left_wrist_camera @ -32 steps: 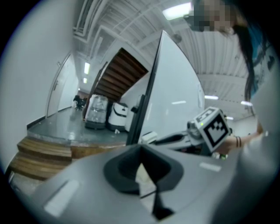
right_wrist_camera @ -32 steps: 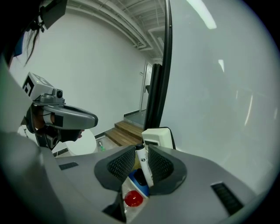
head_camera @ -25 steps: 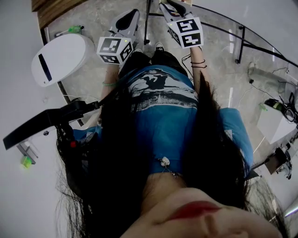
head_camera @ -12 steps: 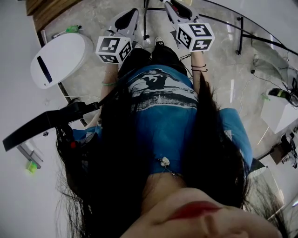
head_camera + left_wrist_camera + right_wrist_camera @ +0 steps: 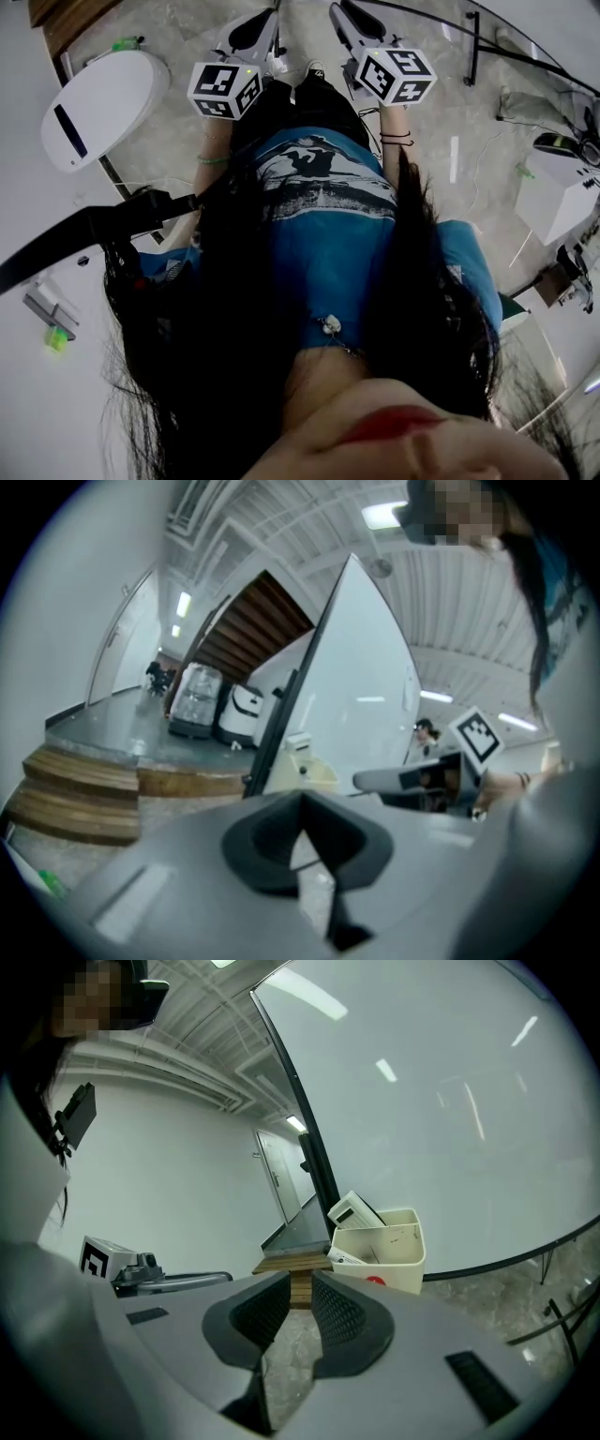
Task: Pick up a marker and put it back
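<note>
While both tools are held out low ahead of the person's blue shirt (image 5: 328, 234), over a pale stone floor (image 5: 441, 122), nothing is gripped by either. In the left gripper view, the left gripper (image 5: 300, 803) is seen with its dark pads (image 5: 258, 841) pressed together at the tips, and nothing is caught between them; wooden steps (image 5: 84, 799) are seen beyond it to the left. In the right gripper view, the right gripper (image 5: 292, 1293) is seen with its ribbed pads (image 5: 337, 1316) parted by a narrow gap, through which only floor and wood are shown. A cream bin (image 5: 380, 1246) is seen past that gripper, set against a large white panel (image 5: 450, 1101). No marker can be made out with certainty: a small green thing (image 5: 125, 43) lies on the floor beside a white oval top (image 5: 98, 108), too small to be identified.
</note>
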Motion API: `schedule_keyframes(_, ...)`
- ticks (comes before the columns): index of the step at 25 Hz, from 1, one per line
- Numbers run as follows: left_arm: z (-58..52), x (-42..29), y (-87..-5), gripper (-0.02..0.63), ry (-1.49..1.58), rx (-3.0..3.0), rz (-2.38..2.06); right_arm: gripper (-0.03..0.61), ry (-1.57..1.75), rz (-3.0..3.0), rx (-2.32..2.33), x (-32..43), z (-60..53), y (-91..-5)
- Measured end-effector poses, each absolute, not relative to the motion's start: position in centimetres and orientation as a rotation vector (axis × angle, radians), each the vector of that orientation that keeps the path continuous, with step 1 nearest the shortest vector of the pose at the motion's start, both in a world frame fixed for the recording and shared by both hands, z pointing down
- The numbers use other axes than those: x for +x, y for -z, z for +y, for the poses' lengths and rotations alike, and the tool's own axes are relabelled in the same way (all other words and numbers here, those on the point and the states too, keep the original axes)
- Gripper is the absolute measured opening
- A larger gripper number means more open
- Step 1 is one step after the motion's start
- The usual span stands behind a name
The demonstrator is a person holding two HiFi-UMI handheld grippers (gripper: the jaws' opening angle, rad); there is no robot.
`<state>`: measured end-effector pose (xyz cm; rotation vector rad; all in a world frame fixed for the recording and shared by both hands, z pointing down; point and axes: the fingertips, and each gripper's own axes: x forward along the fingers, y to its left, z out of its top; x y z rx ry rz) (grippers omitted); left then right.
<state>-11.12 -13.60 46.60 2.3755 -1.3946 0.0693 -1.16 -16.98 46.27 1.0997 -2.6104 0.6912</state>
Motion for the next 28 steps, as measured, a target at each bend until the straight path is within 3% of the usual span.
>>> schedule_keyframes(14,-5.5,-10.7,-43.7,0.001,-0.005,2.288,-1.636,0.071,-0.59,-2.754,0.754,-2.2,-7.7,-43.6)
schedule_keyframes(28,7.2,9.5,-46.2,0.001,-0.051,2.164,-1.768,0.044,-0.471,-2.755,0.493,15.1,4.3,-46.4)
